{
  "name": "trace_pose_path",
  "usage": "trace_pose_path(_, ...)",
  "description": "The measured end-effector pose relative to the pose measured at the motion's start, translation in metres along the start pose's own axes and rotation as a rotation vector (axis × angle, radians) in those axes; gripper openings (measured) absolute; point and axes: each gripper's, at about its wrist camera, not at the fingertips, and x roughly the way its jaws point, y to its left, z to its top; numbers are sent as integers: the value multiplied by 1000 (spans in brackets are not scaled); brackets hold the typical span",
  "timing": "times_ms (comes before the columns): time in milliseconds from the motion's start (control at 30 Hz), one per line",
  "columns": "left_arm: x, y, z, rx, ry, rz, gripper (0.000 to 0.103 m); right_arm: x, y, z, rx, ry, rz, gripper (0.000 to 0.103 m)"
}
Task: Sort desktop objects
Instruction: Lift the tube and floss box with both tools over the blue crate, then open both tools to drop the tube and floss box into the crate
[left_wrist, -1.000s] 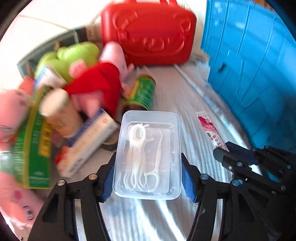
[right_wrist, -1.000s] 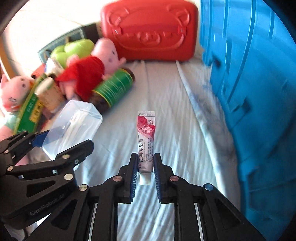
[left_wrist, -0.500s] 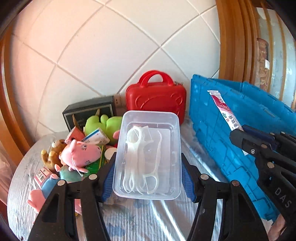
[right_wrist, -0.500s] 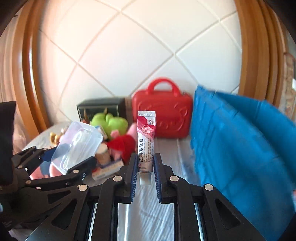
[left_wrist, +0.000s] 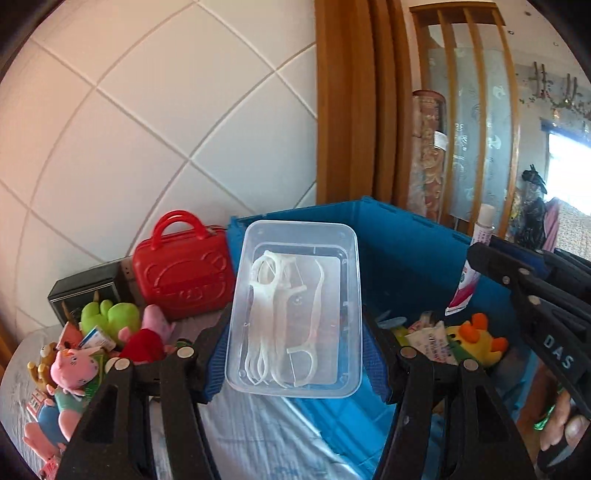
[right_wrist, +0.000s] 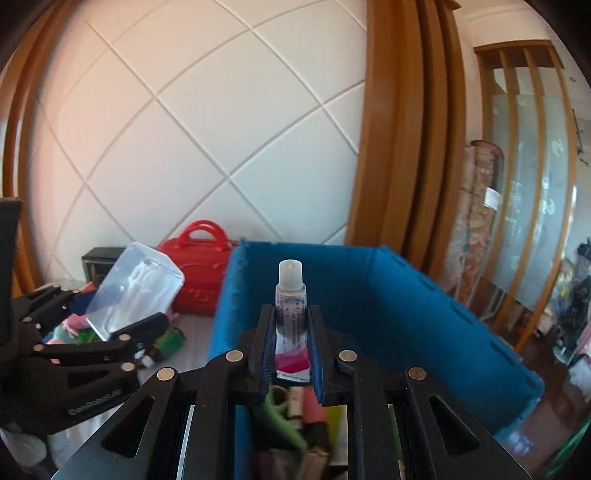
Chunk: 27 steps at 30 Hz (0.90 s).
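A clear plastic box (left_wrist: 295, 310) of white floss picks is clamped by its long sides between the blue pads of my left gripper (left_wrist: 297, 332), held in the air in front of the blue crate (left_wrist: 406, 266). The box (right_wrist: 136, 288) and left gripper (right_wrist: 110, 332) also show at the left of the right wrist view. My right gripper (right_wrist: 291, 325) is shut on a small ointment tube (right_wrist: 291, 314), cap pointing away, above the near edge of the blue crate (right_wrist: 369, 295). In the left wrist view the right gripper (left_wrist: 535, 295) and tube (left_wrist: 469, 280) sit at the right.
Left of the crate lie a red carry case (left_wrist: 184, 273), a black box (left_wrist: 85, 291), green plush (left_wrist: 107, 314), pink plush (left_wrist: 70, 365) and a green bottle (right_wrist: 170, 341). Inside the crate are a yellow plush (left_wrist: 476, 339) and packets. A hand (left_wrist: 561, 424) shows lower right.
Both grippers rose from the table with their loads and now look over the crate's rim into it. The tube has swung in the right grip, so its cap now points away.
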Motion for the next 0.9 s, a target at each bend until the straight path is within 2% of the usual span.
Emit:
trace_pose_path(200,14,-74,10,73,10,-34,60,22,-75,-16,56,47,-36,17)
trace_pose_path(400,24,-107,10,115,43,-25,61,29,-116,-28,65,62,-34,17)
trace_pose_path(433,26,-110,8,117,52,-25,62,20,-124,-37,71,65,-34,17)
trace_pose_path(500,29,-114,8,128,71,3,71,19,-132,-42,85,73,-39,18)
trace_pose_path(533,28,-115,8,132,69,13,79,19,-140,-44,87,73,-43,20)
trace_pose_path(600,23,-117,7,133,56,18,86,17,-148,-46,101,71,-55,41)
trace_pose_path(633,21,-118,6,134,56,22,90,15,-152,-48,105,69,-59,46)
trace_pose_path(667,21,-119,5,135,58,25,93,13,-154,-48,111,64,-62,56)
trace_pose_path(700,19,-120,5,133,57,23,93,11,-156,-49,116,61,-63,68)
trace_pose_path(733,18,-120,4,127,58,19,94,10,-159,-48,119,57,-64,76)
trace_pose_path(767,17,-119,3,121,59,13,94,7,-160,-48,120,52,-69,90)
trace_pose_path(800,17,-117,2,117,59,9,95,6,-161,-47,118,47,-76,98)
trace_pose_path(900,12,-111,0,98,52,6,95,-4,-159,-44,112,28,-90,103)
